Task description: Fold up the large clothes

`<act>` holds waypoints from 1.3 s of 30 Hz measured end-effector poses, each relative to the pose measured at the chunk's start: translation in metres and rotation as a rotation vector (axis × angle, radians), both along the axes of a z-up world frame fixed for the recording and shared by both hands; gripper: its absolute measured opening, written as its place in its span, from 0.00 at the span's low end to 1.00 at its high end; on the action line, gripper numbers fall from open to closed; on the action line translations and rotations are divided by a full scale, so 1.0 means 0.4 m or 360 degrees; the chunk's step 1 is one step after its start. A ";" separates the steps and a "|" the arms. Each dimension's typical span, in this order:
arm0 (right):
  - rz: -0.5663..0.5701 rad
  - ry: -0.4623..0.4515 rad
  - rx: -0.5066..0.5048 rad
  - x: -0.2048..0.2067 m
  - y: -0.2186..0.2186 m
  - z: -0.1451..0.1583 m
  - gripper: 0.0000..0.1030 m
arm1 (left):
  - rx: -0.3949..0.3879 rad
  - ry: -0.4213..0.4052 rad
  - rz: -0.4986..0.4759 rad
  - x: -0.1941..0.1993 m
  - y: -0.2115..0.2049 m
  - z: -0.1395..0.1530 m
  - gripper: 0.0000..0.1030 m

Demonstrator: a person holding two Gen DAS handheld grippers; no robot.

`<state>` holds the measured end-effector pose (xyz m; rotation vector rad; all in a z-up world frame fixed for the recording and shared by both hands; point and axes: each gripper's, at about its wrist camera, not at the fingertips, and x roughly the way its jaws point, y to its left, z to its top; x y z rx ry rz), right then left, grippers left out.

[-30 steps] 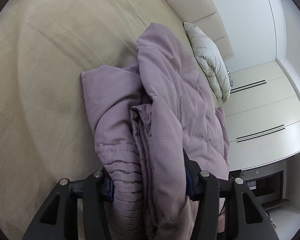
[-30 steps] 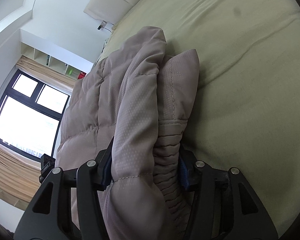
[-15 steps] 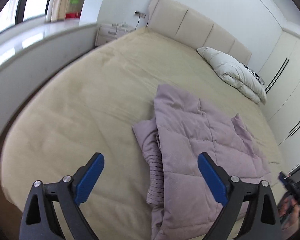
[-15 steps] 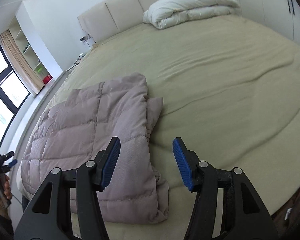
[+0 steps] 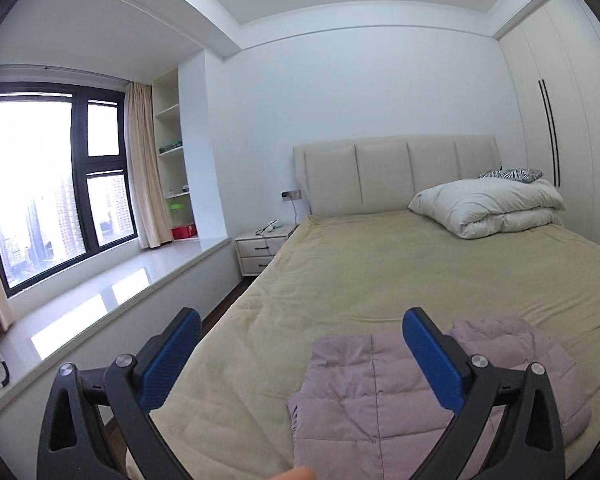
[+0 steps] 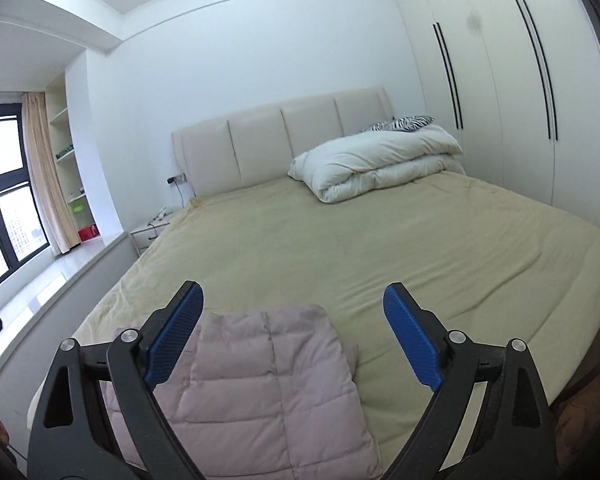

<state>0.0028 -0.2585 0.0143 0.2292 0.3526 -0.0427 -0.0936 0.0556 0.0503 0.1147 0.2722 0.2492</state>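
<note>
A folded mauve quilted jacket lies on the near end of the beige bed, a sleeve end sticking out at its left side. My left gripper hangs well above it, jaws wide and still opening, nothing between the blue pads. In the right wrist view the same jacket lies low and left on the bed. My right gripper is also raised clear of it, jaws opening, empty.
A folded white duvet and a zebra-print pillow sit at the padded headboard. A nightstand and a glossy window ledge run along the bed's left. Wardrobe doors line the right wall.
Both grippers let go of the jacket's folded edges, opened wide and rose away. The views swung from close on the fabric up to level across the bedroom.
</note>
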 end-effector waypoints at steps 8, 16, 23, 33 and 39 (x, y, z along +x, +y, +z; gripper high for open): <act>0.0025 0.0253 -0.0105 -0.047 0.071 0.075 1.00 | -0.0219 0.0300 -0.0136 0.018 -0.054 0.019 1.00; 0.0135 0.0517 -0.0151 -0.067 0.156 0.015 1.00 | -0.0353 0.0618 -0.0150 0.038 -0.096 -0.072 1.00; 0.0134 0.0652 -0.0289 -0.041 0.215 -0.048 1.00 | -0.0325 0.0737 -0.0171 0.029 -0.120 -0.121 1.00; 0.0164 0.0732 -0.0358 -0.022 0.231 -0.066 1.00 | -0.0359 0.0790 -0.0129 0.043 -0.106 -0.151 1.00; 0.0162 0.0757 -0.0346 -0.014 0.227 -0.075 1.00 | -0.0352 0.0814 -0.0119 0.047 -0.107 -0.165 1.00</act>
